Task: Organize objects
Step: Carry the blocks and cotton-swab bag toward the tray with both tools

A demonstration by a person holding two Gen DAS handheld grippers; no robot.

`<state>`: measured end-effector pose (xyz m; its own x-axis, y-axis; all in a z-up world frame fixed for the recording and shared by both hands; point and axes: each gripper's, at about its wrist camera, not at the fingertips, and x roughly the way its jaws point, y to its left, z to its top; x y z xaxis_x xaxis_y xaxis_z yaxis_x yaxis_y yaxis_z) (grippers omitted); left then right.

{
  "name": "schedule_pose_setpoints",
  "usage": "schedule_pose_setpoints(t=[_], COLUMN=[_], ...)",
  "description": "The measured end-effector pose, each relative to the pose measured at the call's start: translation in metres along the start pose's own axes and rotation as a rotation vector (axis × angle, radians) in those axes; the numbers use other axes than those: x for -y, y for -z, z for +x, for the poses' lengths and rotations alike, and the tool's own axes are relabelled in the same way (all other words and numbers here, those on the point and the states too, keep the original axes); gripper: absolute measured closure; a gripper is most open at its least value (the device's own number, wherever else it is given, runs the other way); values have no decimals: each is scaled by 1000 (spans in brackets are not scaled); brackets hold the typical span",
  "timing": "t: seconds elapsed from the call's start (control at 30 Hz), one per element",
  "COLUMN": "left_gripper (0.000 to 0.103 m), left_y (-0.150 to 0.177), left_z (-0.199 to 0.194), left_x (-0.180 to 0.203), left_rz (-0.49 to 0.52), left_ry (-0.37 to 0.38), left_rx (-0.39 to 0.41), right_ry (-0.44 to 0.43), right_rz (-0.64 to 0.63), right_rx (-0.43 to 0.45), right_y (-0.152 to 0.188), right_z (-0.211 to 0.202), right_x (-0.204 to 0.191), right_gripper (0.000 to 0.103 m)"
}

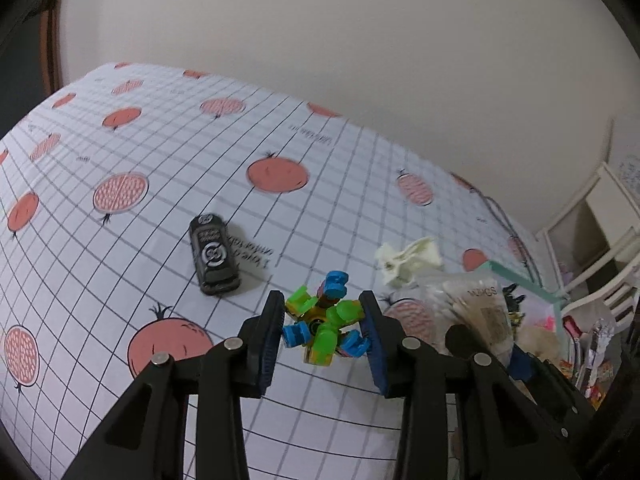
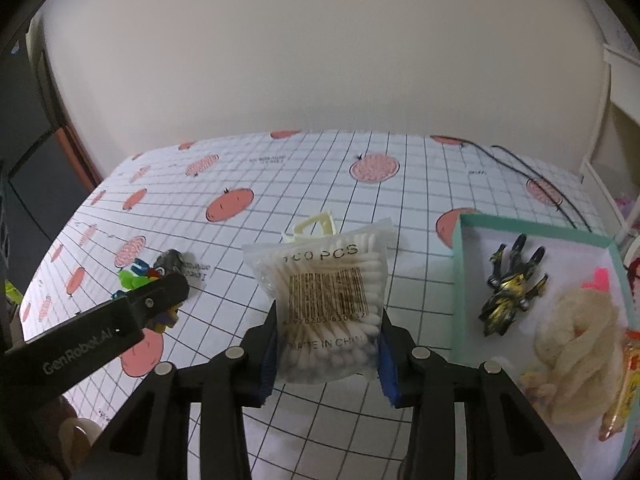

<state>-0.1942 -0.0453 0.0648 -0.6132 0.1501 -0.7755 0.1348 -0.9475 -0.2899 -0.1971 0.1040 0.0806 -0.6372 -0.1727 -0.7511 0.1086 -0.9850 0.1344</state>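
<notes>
A colourful block toy of green, blue and yellow pieces sits between the pads of my left gripper, which is shut on it just above the tablecloth. My right gripper is shut on a clear bag of cotton swabs, held upright to the left of the teal box. In the left wrist view the same bag shows at the right. From the right wrist view, the left gripper's arm shows at the left with the toy.
A black toy car and a cream plastic clip lie on the pomegranate-print cloth. The teal box holds a black-and-gold toy, a cream fluffy bundle and snack packets. A black cable runs at the back right.
</notes>
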Motion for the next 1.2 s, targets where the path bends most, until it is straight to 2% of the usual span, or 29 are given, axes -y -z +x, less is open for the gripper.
schedule_pose_setpoints(t=[0.3, 0.57, 0.93, 1.03, 1.2], left_gripper=[64, 64, 64, 64, 64], left_y=[0, 11, 38, 46, 55], left_z=[-16, -15, -13, -12, -5], left_x=[23, 59, 123, 138, 156], left_rz=[49, 110, 247, 270, 306], left_ry=[30, 91, 190, 232, 259], left_rx=[49, 32, -7, -21, -45], right_ry=[20, 86, 182, 193, 210], right_rz=[13, 55, 194, 224, 255], right_rx=[61, 66, 64, 68, 75], right_y=[-6, -2, 15, 18, 21], right_z=[-30, -42, -61, -65, -68], right_x=[27, 72, 157, 171, 187], right_gripper=[60, 60, 60, 60, 60])
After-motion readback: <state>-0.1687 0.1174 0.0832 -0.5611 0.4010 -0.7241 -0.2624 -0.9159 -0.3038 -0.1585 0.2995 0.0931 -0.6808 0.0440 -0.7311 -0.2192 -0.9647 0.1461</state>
